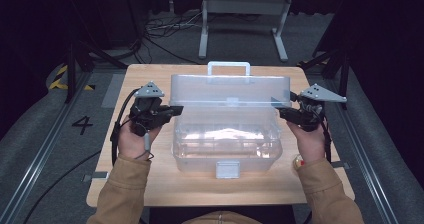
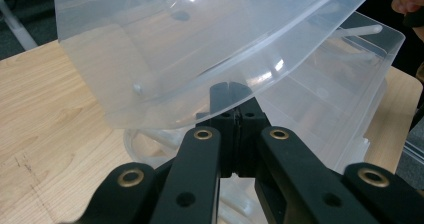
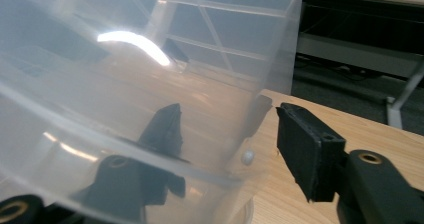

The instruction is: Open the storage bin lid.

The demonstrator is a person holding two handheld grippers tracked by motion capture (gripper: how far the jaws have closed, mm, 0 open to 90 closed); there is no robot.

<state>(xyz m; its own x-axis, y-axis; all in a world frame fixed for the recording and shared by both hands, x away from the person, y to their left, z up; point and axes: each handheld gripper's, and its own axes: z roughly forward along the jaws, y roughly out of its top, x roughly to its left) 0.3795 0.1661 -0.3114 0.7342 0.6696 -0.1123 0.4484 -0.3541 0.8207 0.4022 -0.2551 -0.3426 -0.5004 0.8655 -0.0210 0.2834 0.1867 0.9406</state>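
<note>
The left gripper (image 2: 231,91) stood nearest in its own view, its jaws pressed together with only a thin seam between the tips, and those tips sat against the curved lower edge of the box lid (image 2: 200,49), so it looked to be steadying or propping that end of the lid rather than pinching it; whether any plastic was caught in the seam could not be told. The right gripper (image 3: 227,129) stood with its jaws apart, one jaw seen through the clear lid wall and the other outside it over the wood, so the lid's end wall lay between them without either pad pressing on it; this straddle suggested a grip being taken or let go. Outward from both sets of jaws, in the high view, the left gripper (image 1: 172,111) and right gripper (image 1: 286,113) flanked the two ends of the lid (image 1: 230,88), which stood raised at the back on its hinge with its handle (image 1: 229,67) uppermost. Below and between the jaws lay the open box body (image 1: 226,146), with its latch (image 1: 227,169) facing the person. It sat squarely in the middle of the table (image 1: 150,189), probably so that both hands could reach an end and swing the lid evenly.
</note>
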